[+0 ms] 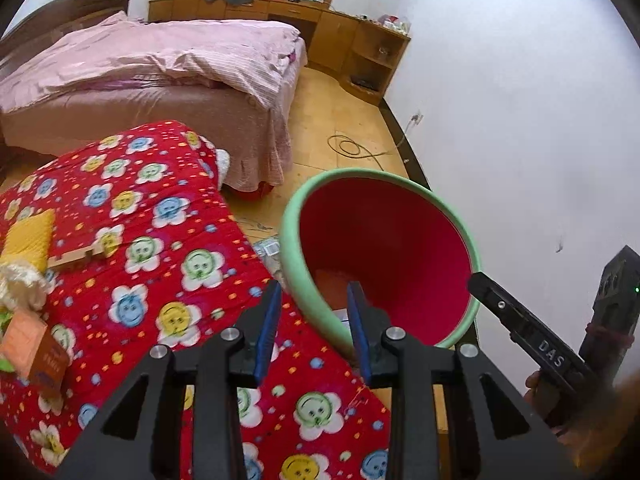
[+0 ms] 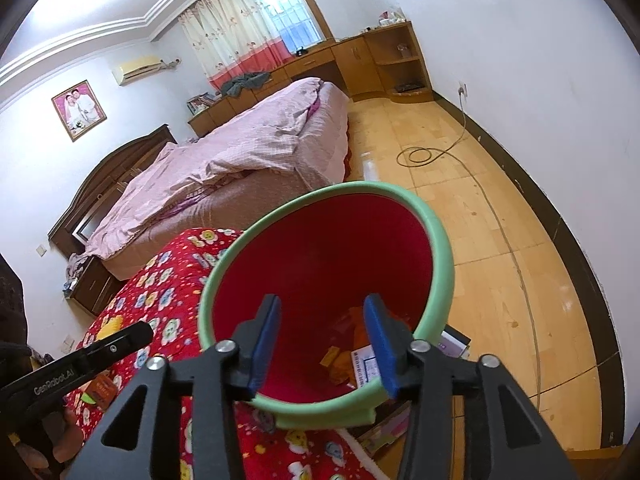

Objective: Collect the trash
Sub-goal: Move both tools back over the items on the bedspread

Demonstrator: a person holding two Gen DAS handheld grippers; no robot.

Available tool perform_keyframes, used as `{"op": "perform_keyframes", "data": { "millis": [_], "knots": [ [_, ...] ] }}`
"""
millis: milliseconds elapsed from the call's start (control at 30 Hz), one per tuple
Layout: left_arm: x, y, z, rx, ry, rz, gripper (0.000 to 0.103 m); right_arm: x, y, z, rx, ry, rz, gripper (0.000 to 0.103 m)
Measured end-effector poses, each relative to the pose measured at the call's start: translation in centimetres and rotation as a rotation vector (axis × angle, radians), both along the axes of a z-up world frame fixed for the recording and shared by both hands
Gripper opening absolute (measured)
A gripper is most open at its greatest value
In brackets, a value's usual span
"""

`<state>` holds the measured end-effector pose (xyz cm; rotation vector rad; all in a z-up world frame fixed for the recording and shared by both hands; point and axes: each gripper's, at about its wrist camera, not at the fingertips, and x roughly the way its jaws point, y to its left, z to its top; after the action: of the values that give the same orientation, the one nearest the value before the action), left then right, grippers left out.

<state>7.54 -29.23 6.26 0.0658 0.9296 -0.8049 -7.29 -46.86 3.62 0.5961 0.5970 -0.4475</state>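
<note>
Red plastic bin with green rim [image 2: 438,240]: right gripper [image 2: 322,342] directly above its mouth, fingers parted, empty.
Left gripper [image 1: 314,326] beside bin, over red flower-print quilt [image 1: 160,240]; likewise parted, empty.

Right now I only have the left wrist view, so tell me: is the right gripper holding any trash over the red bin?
Observer: No. The right gripper is open above the bin, with nothing between its fingers.
Operator: What's at the bottom of the bin?
Observer: Yellow and orange scraps and a white printed sheet.
Operator: Is anything on the floor on the bin's wall side?
Observer: Yes, a white and purple box lies on the floor just outside the rim.
</note>
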Motion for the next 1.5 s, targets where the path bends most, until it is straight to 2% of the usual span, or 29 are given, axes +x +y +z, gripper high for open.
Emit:
{"op": "perform_keyframes", "data": {
  "millis": [133,167,833,1200,1500],
  "knots": [
    [0.0,1.9,0.4,-0.001,-0.022,0.051,0.05,-0.2,1.3,0.4,-0.001,-0.014,0.013,0.064],
    [0.0,2.6,0.5,-0.001,-0.027,0.068,0.051,-0.2,1.7,0.5,-0.001,-0.014,0.015,0.065],
    [1.0,15.8,0.8,-0.017,-0.021,0.318,0.052,2.6,9.9,1.2,0.008,-0.005,0.173,0.074],
    [3.1,23.3,0.0,0.032,-0.047,0.476,0.067,4.4,14.4,1.2,-0.002,0.012,0.261,0.077],
    [6.5,25.9,-1.7,0.071,-0.026,0.509,0.068,5.4,16.4,0.7,-0.016,0.048,0.288,0.078]
  ]
}}
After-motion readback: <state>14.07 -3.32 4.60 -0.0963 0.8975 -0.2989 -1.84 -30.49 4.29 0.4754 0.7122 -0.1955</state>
